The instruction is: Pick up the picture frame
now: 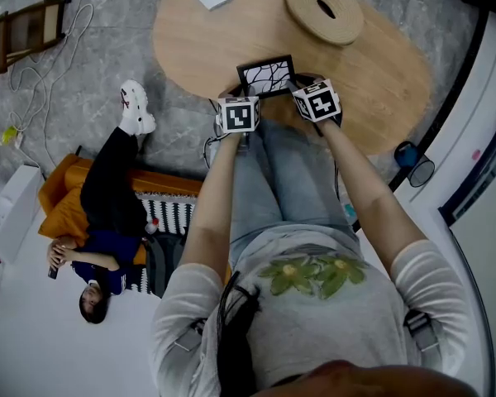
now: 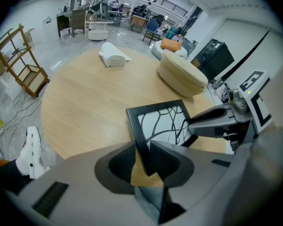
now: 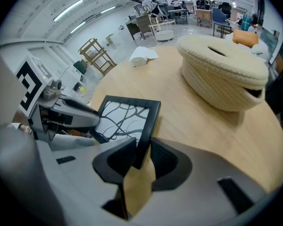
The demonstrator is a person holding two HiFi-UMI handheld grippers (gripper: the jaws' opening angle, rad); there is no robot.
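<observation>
The left gripper [image 2: 144,157] has its ribbed black pads [image 2: 121,161] closed on a thin black rail of the picture frame [image 2: 160,126], near a corner. The right gripper [image 3: 142,155] pinches the opposite rail the same way. The square frame, black branching lines on white, spans between the two. Beneath lies a smooth, rounded wooden table [image 2: 85,102]. Beyond the frame sits a domed woven rope basket [image 3: 221,72], and farther off a folded white cloth [image 2: 112,56].
</observation>
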